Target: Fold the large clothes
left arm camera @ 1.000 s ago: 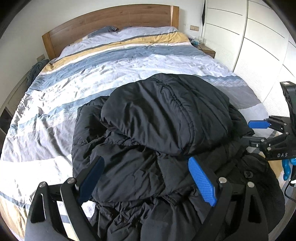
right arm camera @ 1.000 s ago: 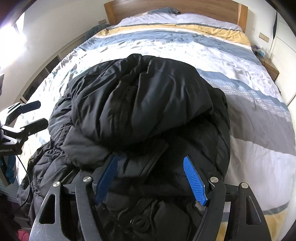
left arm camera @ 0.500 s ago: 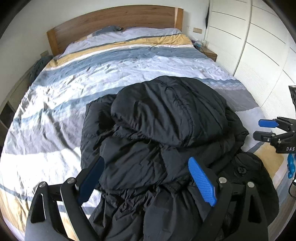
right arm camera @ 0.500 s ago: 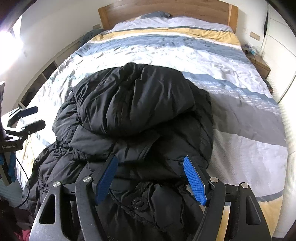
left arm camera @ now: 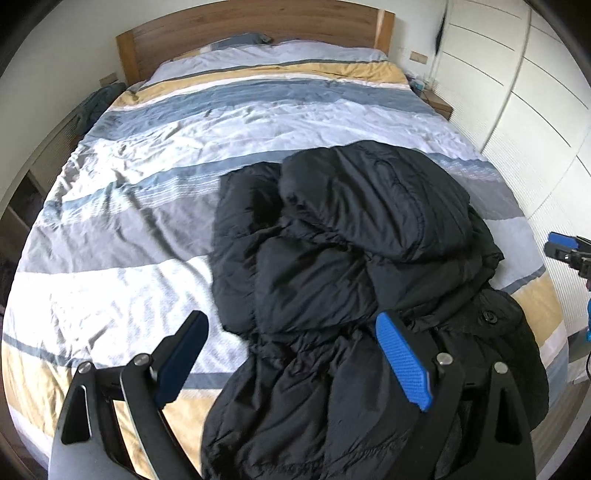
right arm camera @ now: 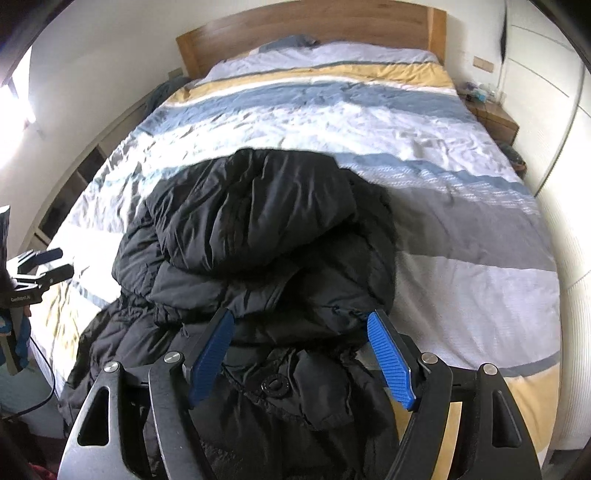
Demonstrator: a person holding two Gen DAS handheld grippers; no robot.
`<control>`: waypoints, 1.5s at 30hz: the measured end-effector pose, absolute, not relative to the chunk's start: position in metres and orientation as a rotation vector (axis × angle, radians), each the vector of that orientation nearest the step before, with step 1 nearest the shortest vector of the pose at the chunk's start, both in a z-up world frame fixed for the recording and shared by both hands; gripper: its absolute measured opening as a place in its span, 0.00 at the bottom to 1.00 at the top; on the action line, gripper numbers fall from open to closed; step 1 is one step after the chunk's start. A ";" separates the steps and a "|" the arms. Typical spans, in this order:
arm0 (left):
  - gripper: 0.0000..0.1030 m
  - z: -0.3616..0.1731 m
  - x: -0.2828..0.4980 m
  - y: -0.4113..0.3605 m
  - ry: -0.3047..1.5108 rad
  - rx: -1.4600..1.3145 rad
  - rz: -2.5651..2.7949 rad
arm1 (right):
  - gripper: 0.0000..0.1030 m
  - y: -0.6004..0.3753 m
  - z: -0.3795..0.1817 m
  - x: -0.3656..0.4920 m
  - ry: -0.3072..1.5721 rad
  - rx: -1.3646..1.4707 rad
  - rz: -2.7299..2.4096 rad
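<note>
Both claws hang open and empty over the bed's (left arm camera: 155, 192) foot: your left claw (left arm camera: 291, 354) and right claw (right arm camera: 299, 343). The black padded coat (left arm camera: 354, 236) lies bunched just ahead of them, seemingly long axis toward the headboard (left arm camera: 240, 33), nearer your right.

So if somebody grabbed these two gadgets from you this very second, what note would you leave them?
Left hand-held gripper: open, empty, above the jacket's near edge.
Right hand-held gripper: open, empty, above the collar end.
Black jacket: bundled on the striped bed near its foot, one part folded over the top, hem hanging off the edge.
Done: a rough fold.
Left: probably tucking in the loose near end and squaring the bundle.
</note>
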State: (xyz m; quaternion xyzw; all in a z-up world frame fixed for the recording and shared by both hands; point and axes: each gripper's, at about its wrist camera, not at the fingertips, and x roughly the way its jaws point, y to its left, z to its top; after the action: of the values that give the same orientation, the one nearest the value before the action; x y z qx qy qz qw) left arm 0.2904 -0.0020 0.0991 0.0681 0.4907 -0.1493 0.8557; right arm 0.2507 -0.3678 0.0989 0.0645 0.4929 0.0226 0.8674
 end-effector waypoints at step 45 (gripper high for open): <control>0.90 -0.005 0.163 0.157 1.306 -0.095 0.011 | 0.80 -0.446 0.009 0.069 1.276 0.422 -0.159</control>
State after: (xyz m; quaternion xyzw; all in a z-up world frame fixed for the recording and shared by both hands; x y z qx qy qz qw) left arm 0.1627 0.1574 -0.0054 -0.0444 0.6073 0.0052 0.7932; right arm 0.0689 -0.4464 0.0094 0.1952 0.5906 -0.0736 0.7795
